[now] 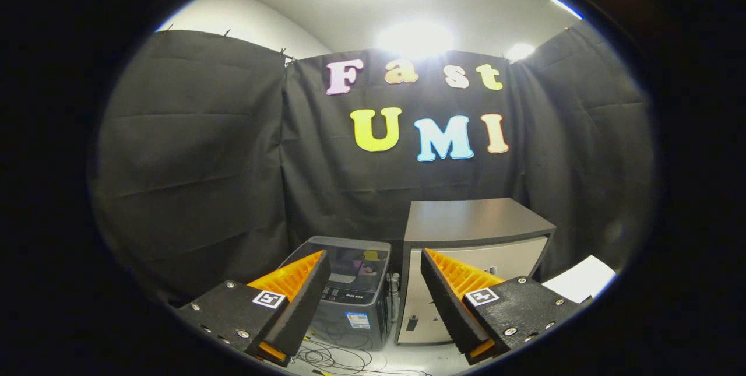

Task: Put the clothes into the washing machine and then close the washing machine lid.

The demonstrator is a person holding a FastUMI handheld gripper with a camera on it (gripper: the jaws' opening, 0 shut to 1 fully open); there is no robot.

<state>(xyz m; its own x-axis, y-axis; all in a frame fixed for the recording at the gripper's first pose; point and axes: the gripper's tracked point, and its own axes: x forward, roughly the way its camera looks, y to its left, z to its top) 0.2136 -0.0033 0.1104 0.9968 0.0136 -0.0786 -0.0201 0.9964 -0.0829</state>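
A small grey washing machine (352, 294) stands on the floor against the black cloth wall, beyond my fingers and partly behind the left one. Its glossy lid (358, 259) lies flat on top and looks closed. My gripper (376, 259) is held well back from it, open, with nothing between the orange-and-black fingers (300, 288). No clothes show near the machine.
A grey cabinet (475, 230) with a pale door stands right beside the washer, behind the right finger. Loose black cables (338, 358) lie on the floor in front of the washer. A white sheet (583, 280) lies at the far right.
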